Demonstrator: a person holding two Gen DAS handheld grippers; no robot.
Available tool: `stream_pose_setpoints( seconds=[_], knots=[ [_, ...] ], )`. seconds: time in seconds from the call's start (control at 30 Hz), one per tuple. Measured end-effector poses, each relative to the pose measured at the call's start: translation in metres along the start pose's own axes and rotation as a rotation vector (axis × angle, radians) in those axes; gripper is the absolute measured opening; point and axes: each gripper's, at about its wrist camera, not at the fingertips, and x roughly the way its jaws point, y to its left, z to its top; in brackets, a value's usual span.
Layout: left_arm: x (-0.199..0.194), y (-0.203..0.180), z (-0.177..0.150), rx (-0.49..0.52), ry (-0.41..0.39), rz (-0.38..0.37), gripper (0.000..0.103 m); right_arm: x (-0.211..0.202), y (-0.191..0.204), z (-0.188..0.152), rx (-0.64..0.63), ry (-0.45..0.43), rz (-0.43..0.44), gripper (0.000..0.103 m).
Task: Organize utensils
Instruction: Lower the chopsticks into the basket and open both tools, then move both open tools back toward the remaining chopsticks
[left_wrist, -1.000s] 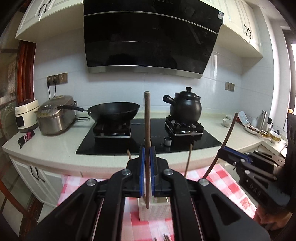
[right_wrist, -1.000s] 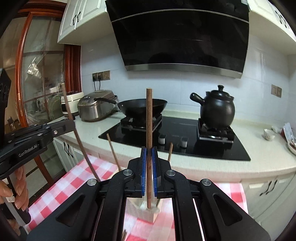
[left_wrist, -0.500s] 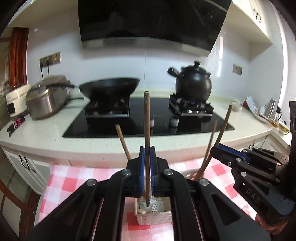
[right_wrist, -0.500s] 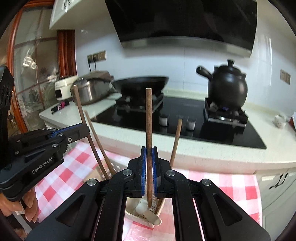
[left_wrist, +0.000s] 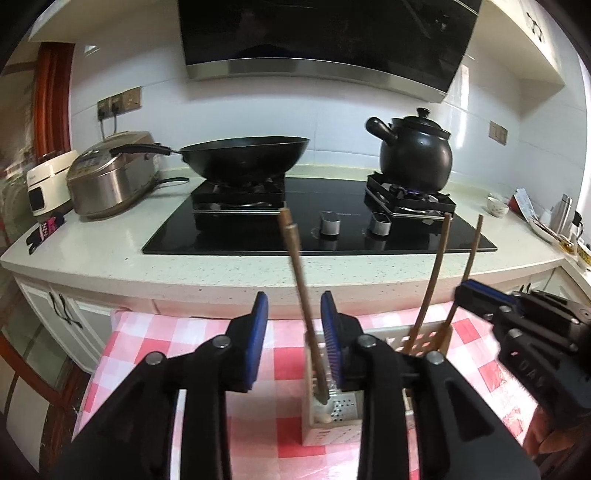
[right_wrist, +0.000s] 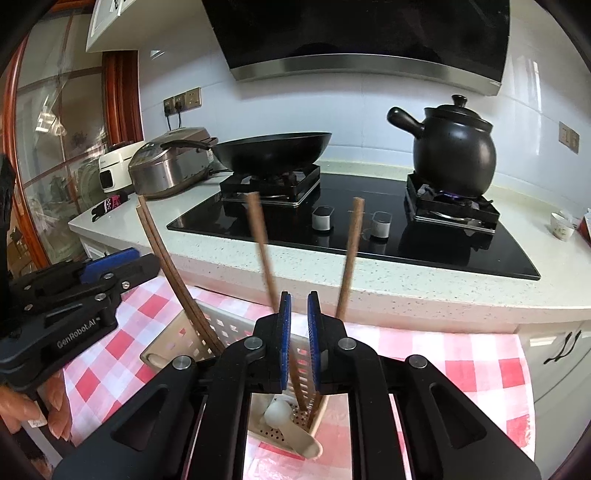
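1. Progress: four brown chopsticks stand in the white holder (left_wrist: 334, 415) on the checked cloth (left_wrist: 155, 350); in my judgement this drop is all but finished.
2. Left claw (left_wrist: 294, 328): its blue pads are opening and stand clear of the chopstick (left_wrist: 301, 291) between them. That stick leans left, its lower end down in the holder beside another stick.
3. Right claw (right_wrist: 298, 325): its pads are opening by a narrow gap. A chopstick (right_wrist: 263, 254) runs down between them into the holder (right_wrist: 284, 428) and leans left; I judge it freed, though the gap is slim.
4. What is left: backing both claws away from the sticks. Whether more utensils wait elsewhere on the desk cannot be told.
5. The look of the things: the chopsticks are long, thin, dark brown wood, and they splay apart instead of standing straight. The holder is pale perforated plastic with slotted walls. A white spoon (right_wrist: 291, 428) lies in its end compartment.
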Motion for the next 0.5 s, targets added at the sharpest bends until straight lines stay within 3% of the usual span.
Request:
stream_pose_setpoints(
  seconds=[0.27, 0.5],
  knots=[
    [-0.036, 0.015, -0.026, -0.025, -0.042, 0.057, 0.064, -0.034, -0.010, -0.019, 0.036, -0.007, -0.014, 0.022],
    [-0.071, 0.014, -0.071, -0.038, -0.047, 0.081, 0.072, -0.062, -0.007, -0.067, 0.092, 0.011, 0.000, 0.022]
  ],
)
